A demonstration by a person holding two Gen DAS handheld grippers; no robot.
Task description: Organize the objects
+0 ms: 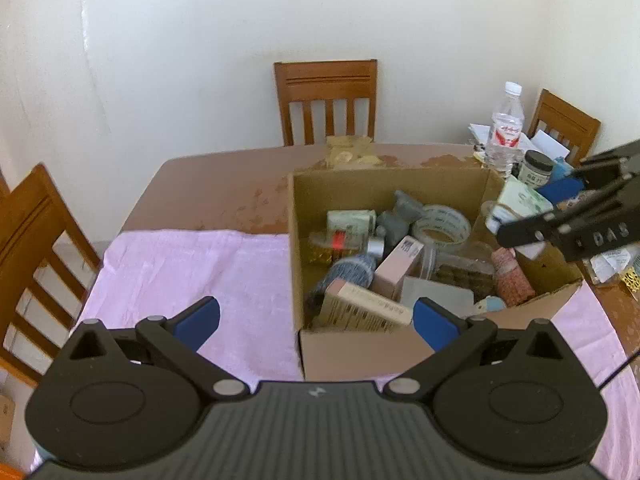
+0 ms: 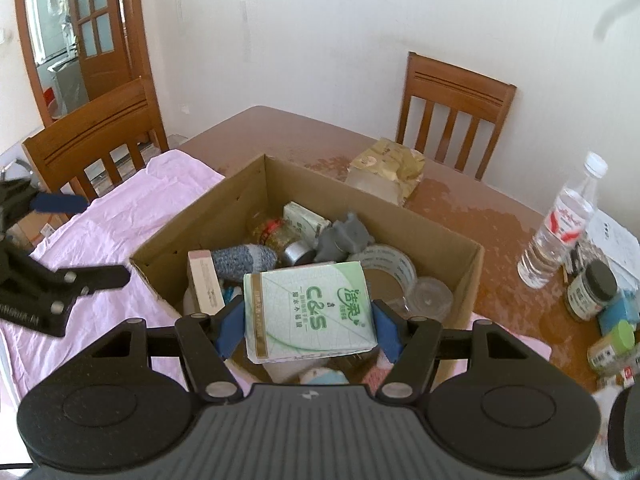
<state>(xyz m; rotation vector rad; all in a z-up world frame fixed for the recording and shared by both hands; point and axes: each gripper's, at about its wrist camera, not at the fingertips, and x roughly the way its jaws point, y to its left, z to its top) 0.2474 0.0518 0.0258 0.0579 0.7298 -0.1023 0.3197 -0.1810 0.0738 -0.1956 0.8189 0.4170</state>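
Note:
An open cardboard box [image 1: 384, 188] [image 2: 208, 216] stands on a pink cloth [image 1: 192, 268] and holds several items: a tape roll [image 1: 442, 226], a grey figure, pink cartons, a knitted piece and a jar. My right gripper [image 2: 309, 328] is shut on a green-and-white tissue pack [image 2: 308, 300] and holds it above the box's near side. In the left wrist view that gripper [image 1: 528, 212] and the pack [image 1: 516, 200] hang over the box's right rim. My left gripper [image 1: 316, 322] [image 2: 106, 238] stands wide open at the box's near-left corner, gripping nothing.
A brown table [image 1: 224, 188] carries the cloth. Right of the box stand a water bottle [image 2: 560, 232], dark-lidded jars [image 2: 592, 292], a green-lidded container and papers. A yellowish packet [image 2: 384, 172] lies behind the box. Wooden chairs [image 1: 326, 100] [image 2: 96, 136] ring the table.

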